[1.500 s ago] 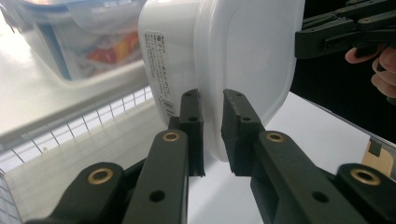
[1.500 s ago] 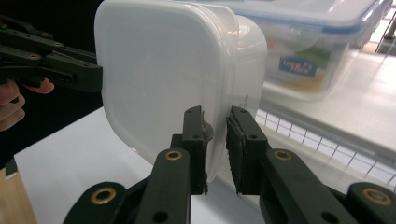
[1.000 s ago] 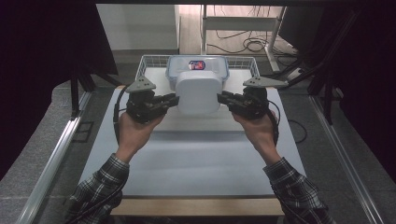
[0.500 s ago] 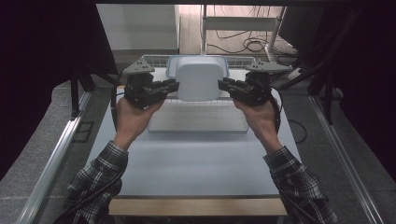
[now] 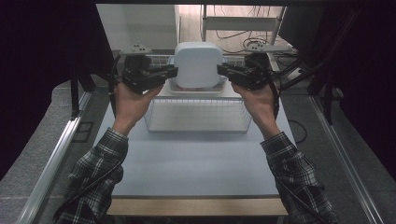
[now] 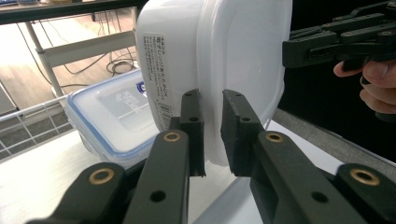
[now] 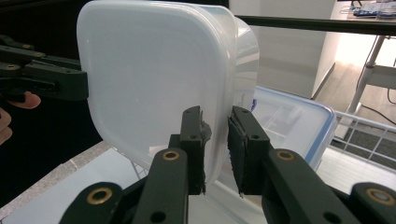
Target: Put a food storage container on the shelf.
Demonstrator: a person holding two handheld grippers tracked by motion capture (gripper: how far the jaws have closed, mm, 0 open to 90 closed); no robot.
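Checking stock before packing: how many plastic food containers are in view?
2. The white container hangs in the air, gripped at its rim by the left gripper and right gripper. The blue-rimmed container sits below; more may be hidden.

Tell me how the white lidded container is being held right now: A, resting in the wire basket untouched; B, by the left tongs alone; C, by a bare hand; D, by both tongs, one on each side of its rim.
D: the left tongs and the right tongs each pinch an opposite edge of the white container, held up above the wire basket.
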